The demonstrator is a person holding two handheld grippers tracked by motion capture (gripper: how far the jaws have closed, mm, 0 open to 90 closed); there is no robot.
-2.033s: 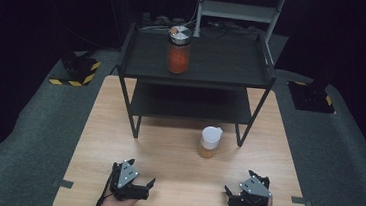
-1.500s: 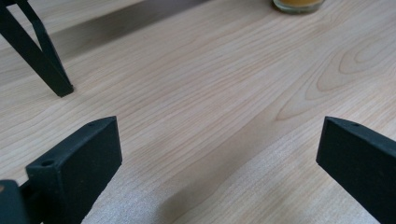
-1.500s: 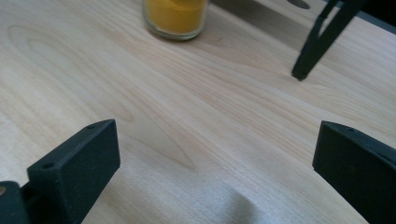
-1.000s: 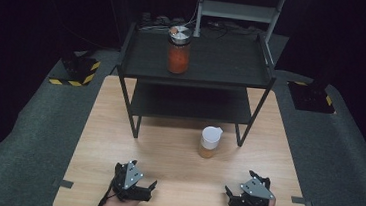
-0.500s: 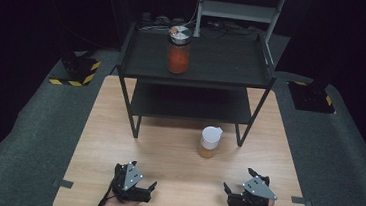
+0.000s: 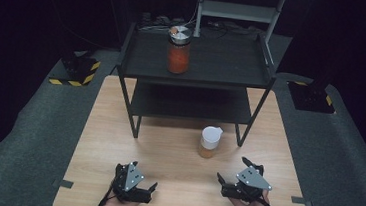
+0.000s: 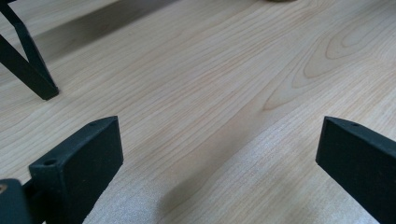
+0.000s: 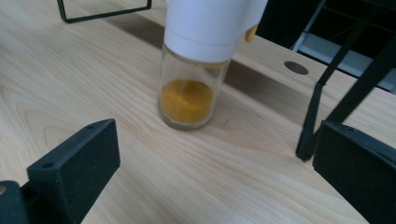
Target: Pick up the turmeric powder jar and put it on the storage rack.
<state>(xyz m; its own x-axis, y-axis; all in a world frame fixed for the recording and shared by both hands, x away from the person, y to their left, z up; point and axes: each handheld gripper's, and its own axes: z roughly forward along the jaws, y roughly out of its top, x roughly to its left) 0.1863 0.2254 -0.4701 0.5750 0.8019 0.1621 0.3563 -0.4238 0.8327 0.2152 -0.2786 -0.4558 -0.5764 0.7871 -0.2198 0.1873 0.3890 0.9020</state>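
Observation:
A small glass spice jar (image 6: 210,142) with a white cap and orange powder at its bottom stands on the wooden table (image 6: 167,147), just in front of the black shelf rack. In the right gripper view this jar (image 8: 194,70) stands upright a short way ahead of the jaws. My right gripper (image 6: 235,172) (image 8: 215,154) is open and empty, low at the table's front right. At the front left, my left gripper (image 6: 136,179) (image 7: 219,149) is open over bare wood. A tall jar (image 6: 179,51) with red-orange contents and a metal lid stands on the rack's top shelf.
The black two-level rack (image 6: 198,74) fills the table's far half; one of its legs (image 7: 28,65) shows in the left gripper view and another leg (image 8: 317,112) right of the spice jar. Dark floor and yellow-black striped bases (image 6: 76,71) surround the table.
Both grippers have stayed near the front edge with only small shifts; the right one has edged slightly forward. Both jars are where they were.

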